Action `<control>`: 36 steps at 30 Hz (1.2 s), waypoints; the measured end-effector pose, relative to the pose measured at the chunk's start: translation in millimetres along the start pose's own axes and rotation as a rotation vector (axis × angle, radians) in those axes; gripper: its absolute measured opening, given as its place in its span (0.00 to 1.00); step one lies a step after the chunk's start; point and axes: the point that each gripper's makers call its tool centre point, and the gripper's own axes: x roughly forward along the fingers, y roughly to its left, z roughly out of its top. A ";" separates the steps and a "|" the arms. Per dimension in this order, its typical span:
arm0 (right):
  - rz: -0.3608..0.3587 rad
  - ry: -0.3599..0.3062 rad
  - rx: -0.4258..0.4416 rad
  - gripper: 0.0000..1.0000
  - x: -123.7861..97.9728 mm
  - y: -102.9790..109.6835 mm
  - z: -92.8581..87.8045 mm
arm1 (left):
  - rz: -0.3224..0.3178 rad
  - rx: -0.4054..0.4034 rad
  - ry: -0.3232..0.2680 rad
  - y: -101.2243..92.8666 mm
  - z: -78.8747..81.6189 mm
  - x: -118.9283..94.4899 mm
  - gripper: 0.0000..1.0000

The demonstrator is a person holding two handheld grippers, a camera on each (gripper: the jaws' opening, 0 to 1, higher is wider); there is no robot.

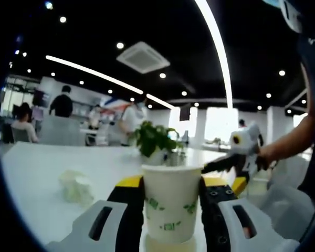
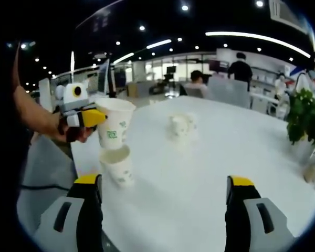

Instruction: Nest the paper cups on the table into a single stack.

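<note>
Left tool clamps a cup upright, just above a second cup standing on the surface, mouth up, so lined up for nesting. Right tool open, holding nothing. A crumpled cup lies farther off.

White cup with small green prints, held in the left gripper, whose black jaws carry yellow tips and pale grey shells. Right gripper wears the same black, yellow and grey. White table; green plant; crumpled whitish paper
</note>
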 end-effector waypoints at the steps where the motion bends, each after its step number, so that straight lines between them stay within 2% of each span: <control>1: 0.001 0.001 0.000 0.97 0.2 0.2 0.1 | 0.000 0.001 0.004 0.1 -2.0 -0.2 0.39; 12: 0.003 0.004 0.002 0.97 0.9 1.1 -0.1 | -0.005 -0.008 0.043 -1.6 -19.5 -1.2 0.40; 21: 0.005 -0.001 0.004 0.97 1.9 0.8 0.8 | 0.002 -0.016 0.102 0.7 -33.9 -4.1 0.41; 28: 0.011 0.002 0.005 0.97 3.9 3.3 0.0 | 0.006 -0.020 0.160 0.9 -44.2 -8.0 0.41; 36: 0.011 0.001 0.006 0.97 4.6 3.6 -1.9 | -0.016 0.026 0.247 -4.8 -60.4 -11.9 0.42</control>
